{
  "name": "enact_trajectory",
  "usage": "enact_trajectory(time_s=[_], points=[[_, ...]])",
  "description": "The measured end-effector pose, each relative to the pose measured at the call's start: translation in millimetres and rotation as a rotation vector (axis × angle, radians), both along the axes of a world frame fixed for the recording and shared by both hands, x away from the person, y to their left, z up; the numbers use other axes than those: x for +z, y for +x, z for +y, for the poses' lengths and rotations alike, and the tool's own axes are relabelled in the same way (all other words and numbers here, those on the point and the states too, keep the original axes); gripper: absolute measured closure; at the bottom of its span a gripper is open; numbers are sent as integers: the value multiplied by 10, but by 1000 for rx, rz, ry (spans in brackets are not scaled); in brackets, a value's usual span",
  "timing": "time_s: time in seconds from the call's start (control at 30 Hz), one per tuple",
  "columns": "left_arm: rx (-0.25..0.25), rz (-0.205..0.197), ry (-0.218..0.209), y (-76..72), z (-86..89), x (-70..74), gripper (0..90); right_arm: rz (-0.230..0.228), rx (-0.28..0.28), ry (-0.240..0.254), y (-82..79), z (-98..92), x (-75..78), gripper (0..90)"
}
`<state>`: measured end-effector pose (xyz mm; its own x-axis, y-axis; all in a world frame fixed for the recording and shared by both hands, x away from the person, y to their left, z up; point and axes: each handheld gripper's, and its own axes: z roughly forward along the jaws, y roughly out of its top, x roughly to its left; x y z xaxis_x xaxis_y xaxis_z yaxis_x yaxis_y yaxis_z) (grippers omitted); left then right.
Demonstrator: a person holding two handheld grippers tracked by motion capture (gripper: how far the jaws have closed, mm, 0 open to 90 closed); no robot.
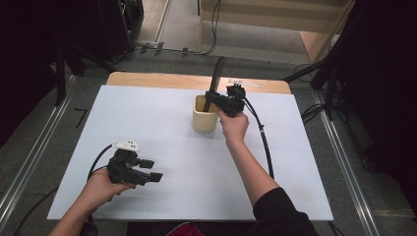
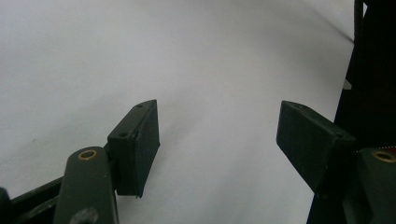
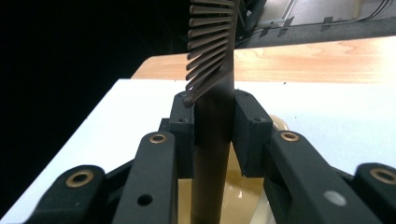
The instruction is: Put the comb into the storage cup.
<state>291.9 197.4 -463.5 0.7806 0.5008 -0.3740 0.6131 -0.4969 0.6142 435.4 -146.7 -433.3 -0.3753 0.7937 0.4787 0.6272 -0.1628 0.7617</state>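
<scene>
A beige cup (image 1: 202, 120) stands on the white table sheet (image 1: 162, 123), right of centre and toward the back. A dark comb (image 1: 217, 76) stands upright in the cup, its toothed end above the rim. My right gripper (image 1: 212, 102) is shut on the comb's handle just above the rim. In the right gripper view the two pads (image 3: 184, 133) press on either side of the comb (image 3: 212, 51), with the cup (image 3: 245, 196) below. My left gripper (image 1: 153, 170) hovers low at the front left, lying level and open. Between its jaws (image 2: 219, 140) is only white sheet.
A bare wooden strip (image 1: 162, 80) runs along the table's back edge, with a small pale object (image 1: 244, 83) on it behind the cup. The right gripper's cable (image 1: 263, 142) trails across the sheet toward the front. Dark stands and cables flank the table.
</scene>
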Motion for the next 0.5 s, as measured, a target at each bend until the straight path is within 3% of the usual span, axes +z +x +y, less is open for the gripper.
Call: enact_trajectory(time_s=[0.1,0.2,0.3,0.5], points=[[3,2,-5,5,1,-2,314,-46,2,-12,-22,1,-1,459],[7,5,-5,8,-4,-6,314,-71,21,-43,-58,-20,26,408],[7,4,-5,9,-5,-6,314,-65,28,-58,-84,-47,44,353],[14,1,-6,4,8,4,314,-70,13,-53,-135,-170,62,295]])
